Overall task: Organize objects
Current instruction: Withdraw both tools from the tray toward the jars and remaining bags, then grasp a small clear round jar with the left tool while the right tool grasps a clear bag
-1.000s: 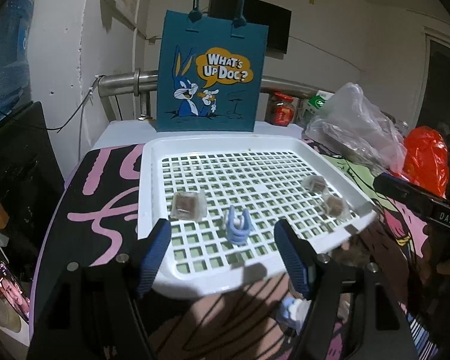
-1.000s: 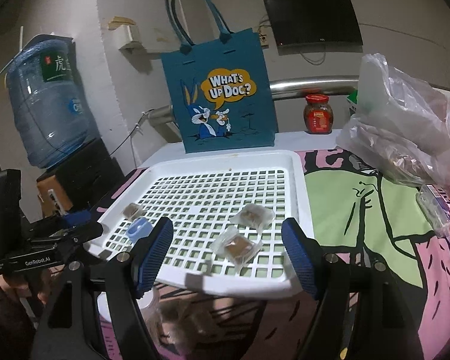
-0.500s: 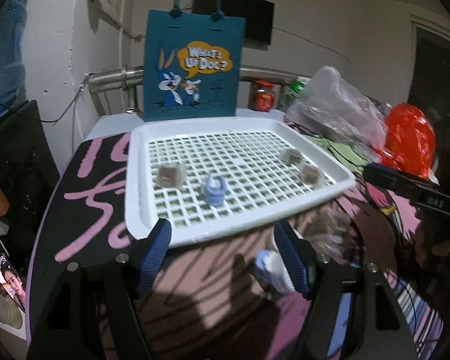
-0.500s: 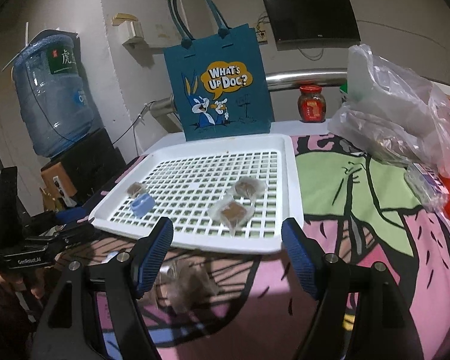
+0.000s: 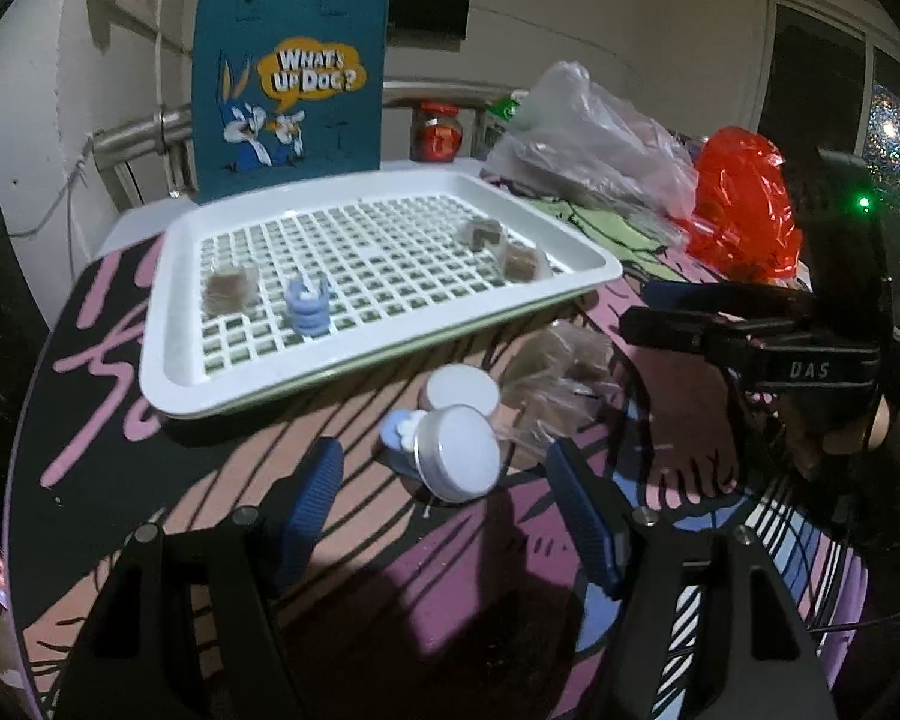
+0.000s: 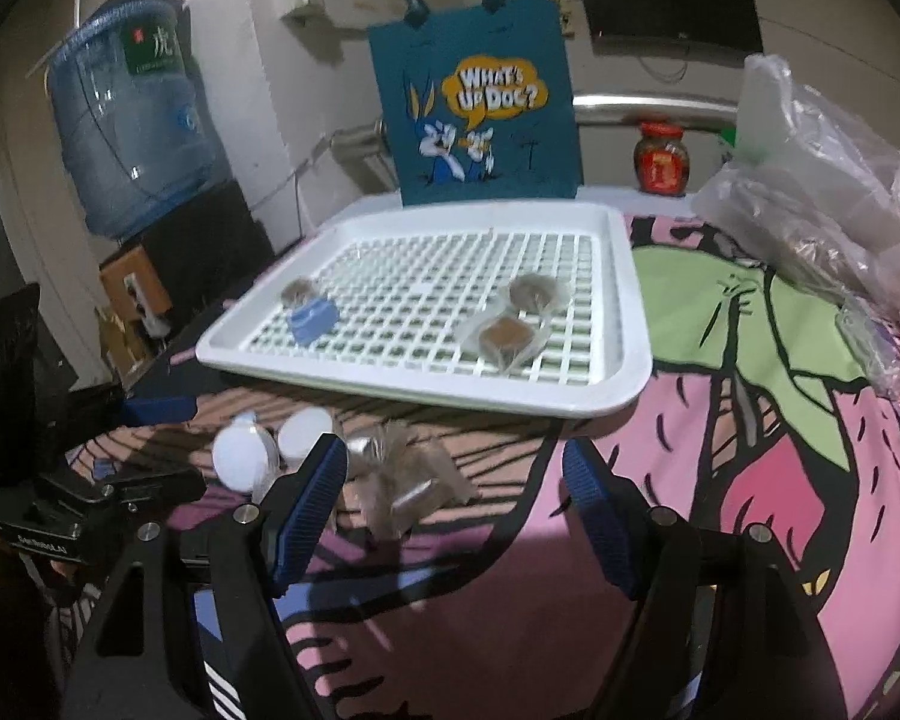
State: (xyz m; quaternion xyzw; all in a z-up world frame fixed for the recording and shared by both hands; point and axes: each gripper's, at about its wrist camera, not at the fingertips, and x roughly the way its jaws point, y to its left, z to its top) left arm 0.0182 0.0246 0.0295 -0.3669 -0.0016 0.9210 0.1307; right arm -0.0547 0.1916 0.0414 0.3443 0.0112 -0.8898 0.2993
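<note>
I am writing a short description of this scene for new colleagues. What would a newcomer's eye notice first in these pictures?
First comes the tall teal felt tote bag with a cartoon rabbit, upright at the table's far edge. In front of it lies the white plastic grid tray, holding three clear-wrapped brown sachets and a small blue plastic clip. Nearer, two round silver tins and loose sachets lie on the pink cartoon tablecloth before the open left gripper.

"what's up doc?" on blue tote bag; "das" on right tongs body.
</note>
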